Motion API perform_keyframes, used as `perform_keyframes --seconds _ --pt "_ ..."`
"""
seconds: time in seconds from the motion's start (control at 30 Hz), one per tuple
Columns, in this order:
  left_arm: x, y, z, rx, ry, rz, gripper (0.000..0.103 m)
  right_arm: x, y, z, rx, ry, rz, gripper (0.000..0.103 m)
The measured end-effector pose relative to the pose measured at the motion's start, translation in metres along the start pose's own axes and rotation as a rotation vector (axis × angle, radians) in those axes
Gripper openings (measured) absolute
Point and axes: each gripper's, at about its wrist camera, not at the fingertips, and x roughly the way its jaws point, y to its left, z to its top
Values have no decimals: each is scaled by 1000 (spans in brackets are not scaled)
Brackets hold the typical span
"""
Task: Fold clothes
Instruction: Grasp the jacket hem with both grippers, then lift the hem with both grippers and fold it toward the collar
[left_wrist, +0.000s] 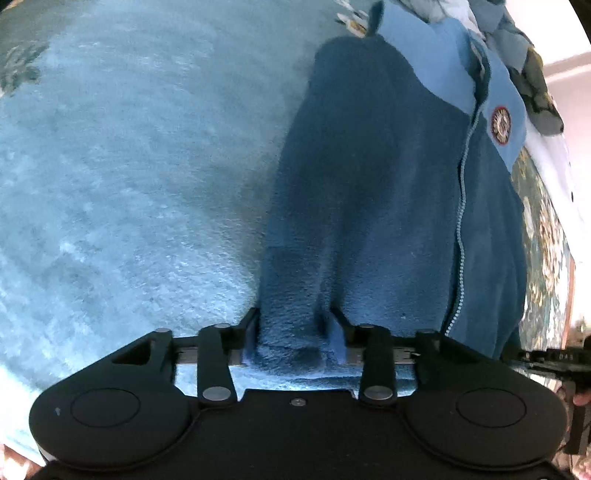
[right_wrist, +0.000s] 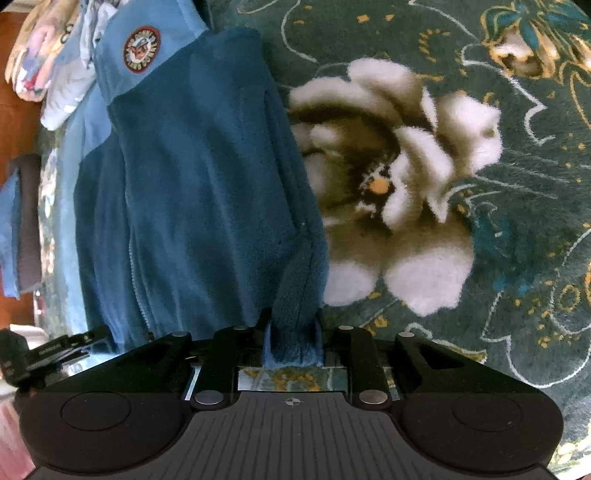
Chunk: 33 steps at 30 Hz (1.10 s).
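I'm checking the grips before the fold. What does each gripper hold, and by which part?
Both hold the blue fleece jacket at its near hem: left gripper left of the zipper, right gripper at the right corner.

Surface: a plush blanket (right_wrist: 517, 229), dark green with pale scrolling lines and gold flecks.
Pattern: a large white-and-brown flower (right_wrist: 399, 177) woven into it.
Far edge: a heap of pale printed cloth (right_wrist: 55, 74).
Beyond: reddish-brown wood (right_wrist: 14, 122); a pale wall (left_wrist: 569, 85).
Light: bright, bluish daylight.

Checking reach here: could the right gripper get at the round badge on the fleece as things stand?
Probably not: the right gripper is shut on the fleece hem, and the badge lies at the far end. Nothing covers it.
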Motion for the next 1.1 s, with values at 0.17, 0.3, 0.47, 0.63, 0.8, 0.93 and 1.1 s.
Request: perform_keyframes --seconds 0.17,0.3,0.47,0.63,0.8,0.93,1.1 --pt "4 -9 2 35 25 19 55 4 -2 0 19 -6 15 20" --pt "3 -13 0 44 25 65 41 6 2 3 13 8 -10 18" --pt "-1 -12 -1 9 25 106 35 4 12 3 -16 30 -49 16" --pt "-5 -21 -4 47 16 162 24 0 11 -1 -13 33 -65 15" --pt "-8 -22 -6 50 -4 179 30 -2 11 -1 -10 20 -55 17" --pt "-17 -23 -5 63 -43 180 47 -9 18 1 -58 -16 -81 22" --pt "-43 -33 3 121 -132 217 58 -31 35 12 -130 -155 -134 41"
